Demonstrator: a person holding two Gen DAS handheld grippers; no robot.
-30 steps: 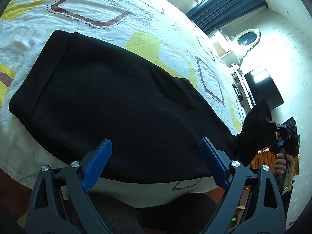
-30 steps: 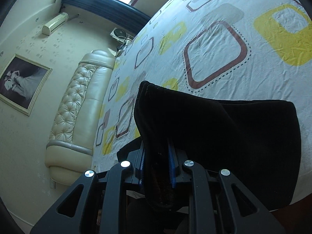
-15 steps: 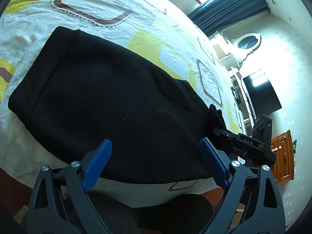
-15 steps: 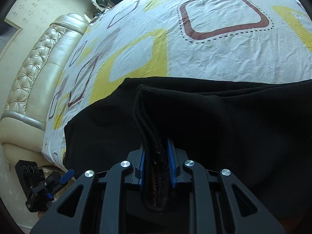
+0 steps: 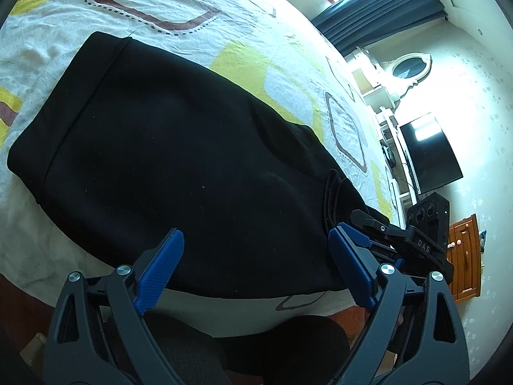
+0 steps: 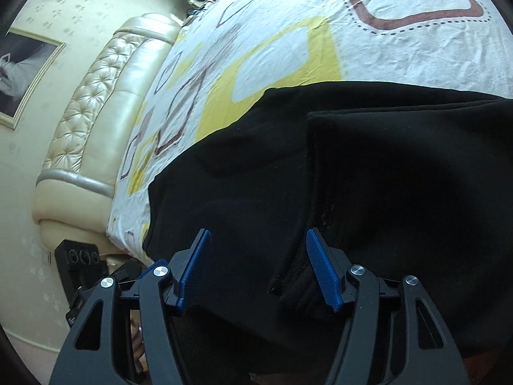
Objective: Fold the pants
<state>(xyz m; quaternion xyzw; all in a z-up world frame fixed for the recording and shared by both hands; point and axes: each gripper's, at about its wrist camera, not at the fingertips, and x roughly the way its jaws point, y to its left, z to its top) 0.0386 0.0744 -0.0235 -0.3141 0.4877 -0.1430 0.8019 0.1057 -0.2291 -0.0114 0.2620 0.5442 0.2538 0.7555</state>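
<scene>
Left wrist view is showing the black pants (image 5: 179,160) lying flat on the patterned bedsheet (image 5: 272,54), filling the centre, with the left gripper (image 5: 256,266) hovering released, blue pads spread wide over the near hem at 6 o'clock. At 4 o'clock the right gripper (image 5: 378,231) is sitting against the folded pant edge. A television (image 5: 429,154) is standing at 3 o'clock, a wooden cabinet (image 5: 465,260) below it.

Right wrist view is showing the right gripper (image 6: 259,266) released, its pads apart and straddling the folded cuff; a tufted headboard (image 6: 105,106) is curving at 9 o'clock.
</scene>
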